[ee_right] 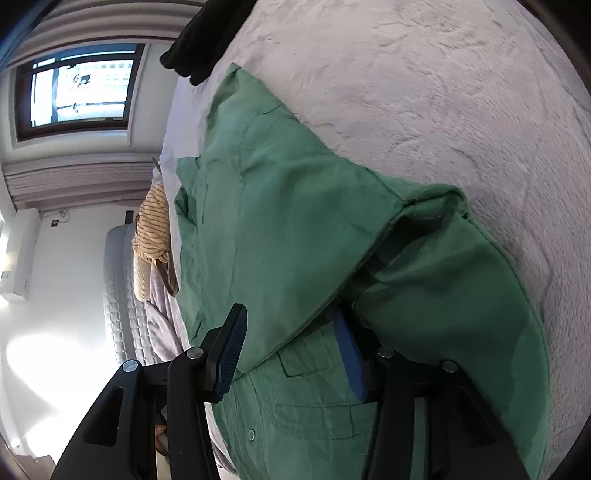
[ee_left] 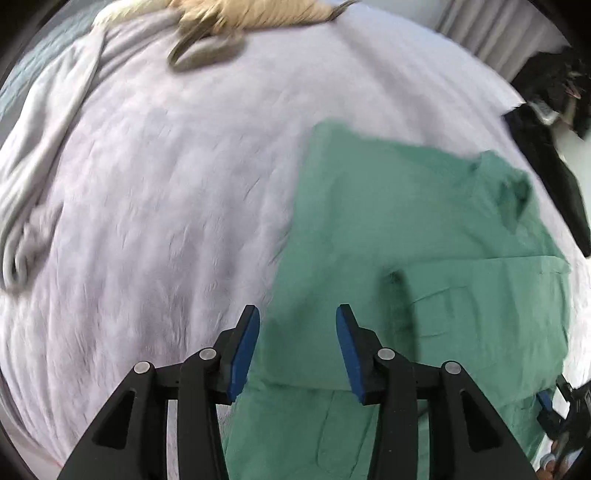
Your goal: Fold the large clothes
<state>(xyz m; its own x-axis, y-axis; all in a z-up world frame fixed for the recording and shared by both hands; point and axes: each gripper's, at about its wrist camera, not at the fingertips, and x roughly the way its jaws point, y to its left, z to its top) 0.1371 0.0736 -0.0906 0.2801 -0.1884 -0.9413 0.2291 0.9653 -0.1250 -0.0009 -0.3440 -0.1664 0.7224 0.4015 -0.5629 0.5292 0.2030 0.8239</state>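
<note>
My left gripper (ee_left: 297, 345) hangs released above the green shirt (ee_left: 399, 229), spread on the bed (ee_left: 166, 177) toward three o'clock for folding, while my right gripper (ee_right: 291, 354) stands agape with fabric draped over one finger.

A pale lilac plush blanket (ee_left: 155, 192) covered the bed, its nap brushed in uneven swirls. At the far end lay a grey quilted bedspread (ee_right: 118, 295). A dark-framed window (ee_right: 77, 90) let in bright daylight, with pale pleated curtains (ee_right: 74, 181) gathered beside it. The wall (ee_right: 74, 240) was white and carried a white air-conditioning unit (ee_right: 18, 254); a strong patch of sunlight glared across the wall below it. Curtain folds (ee_left: 491, 29) also showed beyond the bed's far edge in the left wrist view
</note>
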